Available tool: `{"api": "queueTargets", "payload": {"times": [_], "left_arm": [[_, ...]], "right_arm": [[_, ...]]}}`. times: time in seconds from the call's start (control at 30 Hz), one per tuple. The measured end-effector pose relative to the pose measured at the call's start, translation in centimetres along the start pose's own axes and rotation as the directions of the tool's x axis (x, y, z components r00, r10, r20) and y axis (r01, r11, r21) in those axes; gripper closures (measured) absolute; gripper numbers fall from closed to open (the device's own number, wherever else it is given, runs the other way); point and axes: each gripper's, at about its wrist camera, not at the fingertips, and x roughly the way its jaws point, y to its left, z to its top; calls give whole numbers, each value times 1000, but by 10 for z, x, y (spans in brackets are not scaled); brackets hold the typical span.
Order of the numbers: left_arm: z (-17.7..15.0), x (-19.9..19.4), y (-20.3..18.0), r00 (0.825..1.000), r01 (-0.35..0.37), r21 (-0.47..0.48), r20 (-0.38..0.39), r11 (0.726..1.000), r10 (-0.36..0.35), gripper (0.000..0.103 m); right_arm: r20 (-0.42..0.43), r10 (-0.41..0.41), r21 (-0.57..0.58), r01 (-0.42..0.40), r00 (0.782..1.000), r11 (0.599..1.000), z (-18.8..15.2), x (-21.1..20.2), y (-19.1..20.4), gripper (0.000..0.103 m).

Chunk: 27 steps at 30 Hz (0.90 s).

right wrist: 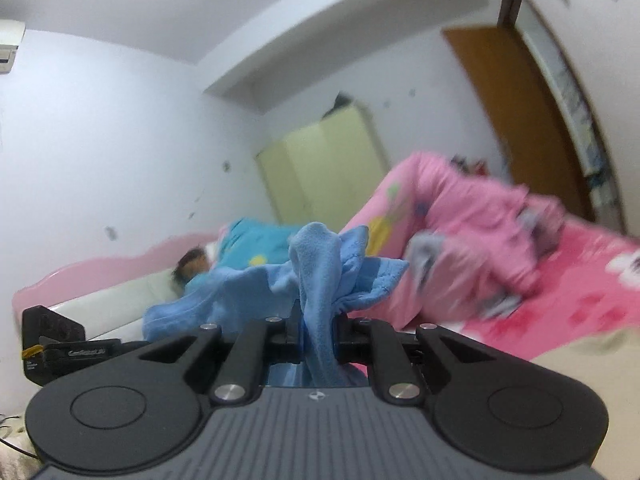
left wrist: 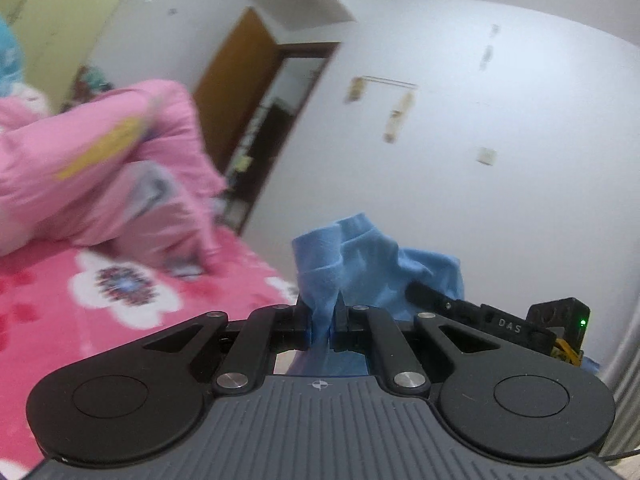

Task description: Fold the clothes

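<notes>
Both claws, left claw (left wrist: 322, 320) and right claw (right wrist: 318, 328), pinched tight on blue cloth (left wrist: 360, 264).

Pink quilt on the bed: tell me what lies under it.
The pink quilt rests heaped on the pink floral blanket. Whatever the heap itself covers is hidden.

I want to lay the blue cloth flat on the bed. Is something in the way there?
Yes. A pink quilt is heaped on the bed beyond the cloth, which both grippers hold. The bare floral part in front of the heap looks free.
</notes>
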Motion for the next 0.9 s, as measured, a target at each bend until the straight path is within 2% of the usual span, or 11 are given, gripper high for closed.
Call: {"api": "queueTargets", "payload": {"times": [0.23,0.4,0.6,0.9], "left_arm": [[-1,68,-39,989,142,-18,-36,990,-143,98],[-8,112,-48,979,191,-27,-71,981,-193,98],[-22,159,-42,972,192,-86,-122,978,-201,98],[-28,213,-8,980,100,-127,-162,987,-120,98]], "right_arm": [[52,-116,-38,118,992,992,41,-54,-38,90],[66,-187,-63,191,980,980,55,-75,-63,90],[32,-244,-34,245,969,969,60,-75,-108,90],[-52,-265,1,265,963,964,49,-33,-177,90]]}}
